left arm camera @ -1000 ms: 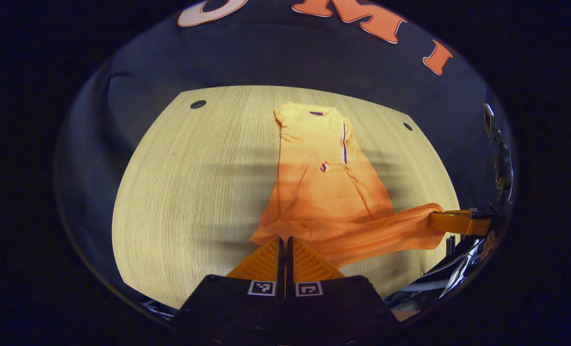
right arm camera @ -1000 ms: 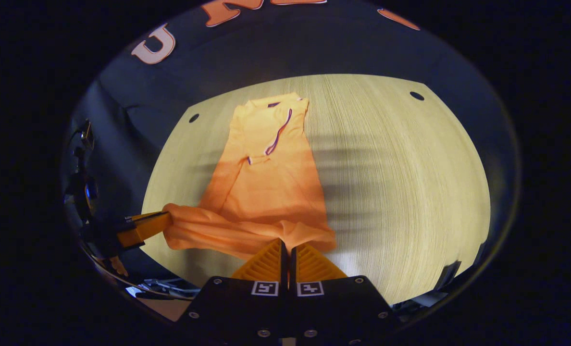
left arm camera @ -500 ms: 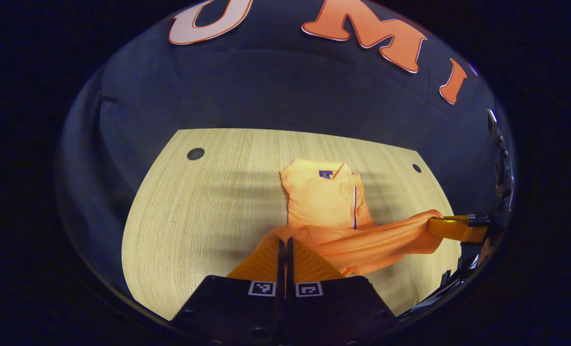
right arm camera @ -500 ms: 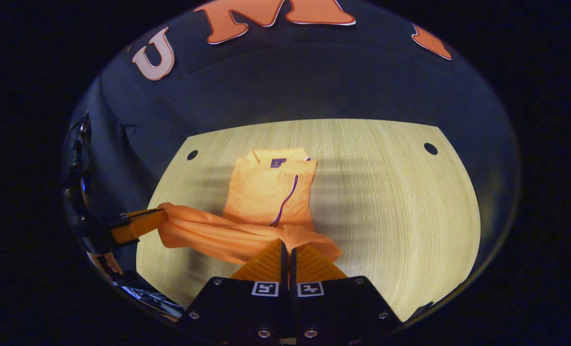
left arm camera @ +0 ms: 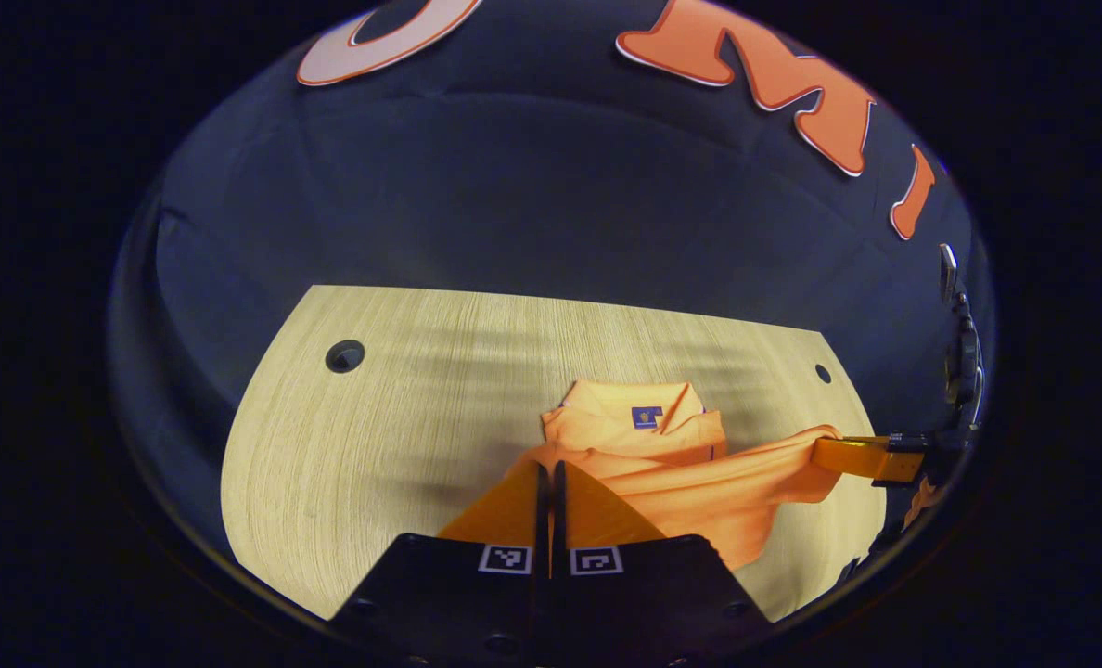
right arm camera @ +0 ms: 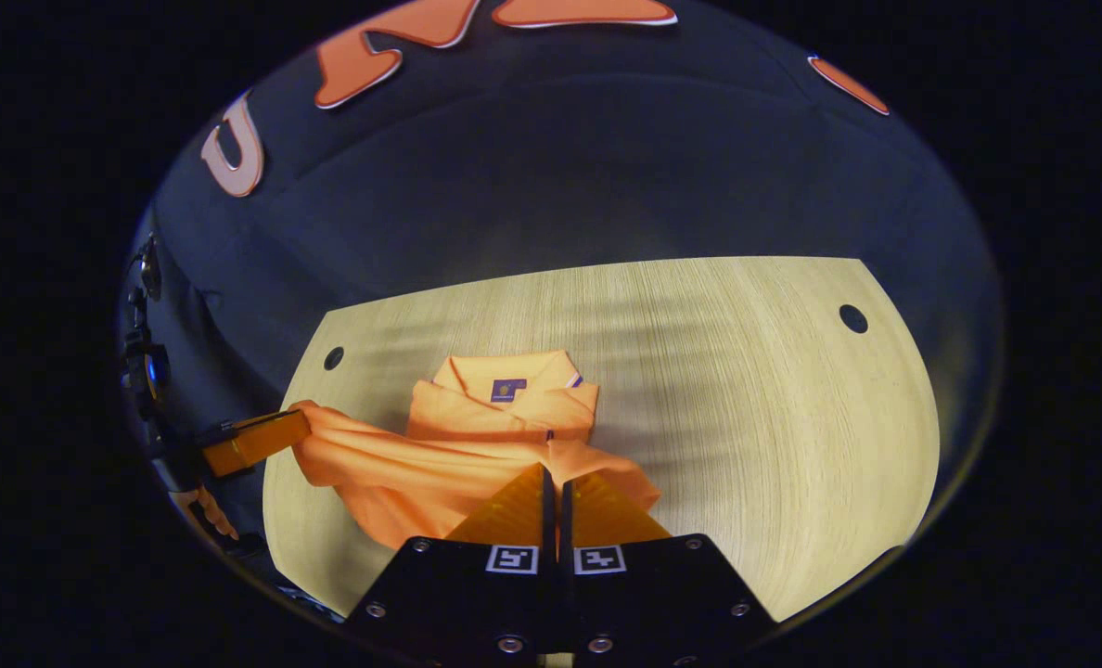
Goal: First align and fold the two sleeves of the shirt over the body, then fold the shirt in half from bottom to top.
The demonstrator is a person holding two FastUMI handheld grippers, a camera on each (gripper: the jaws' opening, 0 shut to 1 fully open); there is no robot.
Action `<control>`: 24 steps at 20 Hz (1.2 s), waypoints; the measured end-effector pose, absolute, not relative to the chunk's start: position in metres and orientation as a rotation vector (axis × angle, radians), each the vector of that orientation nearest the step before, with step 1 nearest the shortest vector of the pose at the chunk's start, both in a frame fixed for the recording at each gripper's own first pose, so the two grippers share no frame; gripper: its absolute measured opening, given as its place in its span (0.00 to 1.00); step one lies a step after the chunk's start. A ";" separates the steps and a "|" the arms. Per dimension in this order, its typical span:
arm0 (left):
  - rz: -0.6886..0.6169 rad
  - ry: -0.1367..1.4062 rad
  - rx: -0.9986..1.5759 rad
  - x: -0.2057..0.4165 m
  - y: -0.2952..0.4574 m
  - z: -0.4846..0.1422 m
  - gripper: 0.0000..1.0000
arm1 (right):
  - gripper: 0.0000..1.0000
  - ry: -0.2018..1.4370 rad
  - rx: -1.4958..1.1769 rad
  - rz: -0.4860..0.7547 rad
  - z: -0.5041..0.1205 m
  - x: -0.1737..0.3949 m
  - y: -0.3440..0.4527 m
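Table (left arm camera: 365, 445): pale wood-grain top, rounded outline in both views.
Cable holes: dark round hole (left arm camera: 344, 355) near far left corner; smaller hole (left arm camera: 822, 373) near far right corner.
Wall (left arm camera: 514, 204): black cloth, faintly creased, directly behind the far table edge.
Light: bright overhead, soft banded shadows across the tabletop.
Surroundings: dark beyond the table edges.

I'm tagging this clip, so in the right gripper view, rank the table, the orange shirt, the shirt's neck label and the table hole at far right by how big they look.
1. table
2. orange shirt
3. and 4. neck label and table hole: they look about alike, so I won't rank them.
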State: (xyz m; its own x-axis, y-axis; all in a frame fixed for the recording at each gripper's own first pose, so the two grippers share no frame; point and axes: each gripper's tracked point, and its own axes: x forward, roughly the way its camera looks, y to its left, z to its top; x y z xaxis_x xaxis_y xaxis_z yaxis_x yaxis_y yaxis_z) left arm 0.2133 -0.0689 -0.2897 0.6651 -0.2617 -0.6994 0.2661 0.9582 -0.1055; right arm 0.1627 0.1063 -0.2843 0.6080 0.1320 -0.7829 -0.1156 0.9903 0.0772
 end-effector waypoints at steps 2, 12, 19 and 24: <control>-0.301 0.785 0.068 0.229 -0.070 -0.304 0.00 | 0.00 0.905 0.024 0.132 -0.294 0.181 0.108; -0.284 0.828 0.123 0.265 -0.081 -0.356 0.01 | 0.02 0.950 0.046 0.094 -0.339 0.220 0.101; -0.206 0.818 0.120 0.273 -0.061 -0.364 0.70 | 0.88 0.930 -0.001 0.054 -0.341 0.221 0.090; -0.166 0.726 0.109 0.275 -0.048 -0.330 1.00 | 0.99 0.890 -0.004 0.048 -0.330 0.215 0.092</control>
State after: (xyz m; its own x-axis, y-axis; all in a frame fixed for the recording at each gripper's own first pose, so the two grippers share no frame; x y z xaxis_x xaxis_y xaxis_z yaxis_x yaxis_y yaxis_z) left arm 0.2748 -0.0477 -0.3302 0.7353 -0.1130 -0.6683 0.1886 0.9812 0.0415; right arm 0.2150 0.0925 -0.3301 0.6286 0.0400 -0.7767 -0.0433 0.9989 0.0164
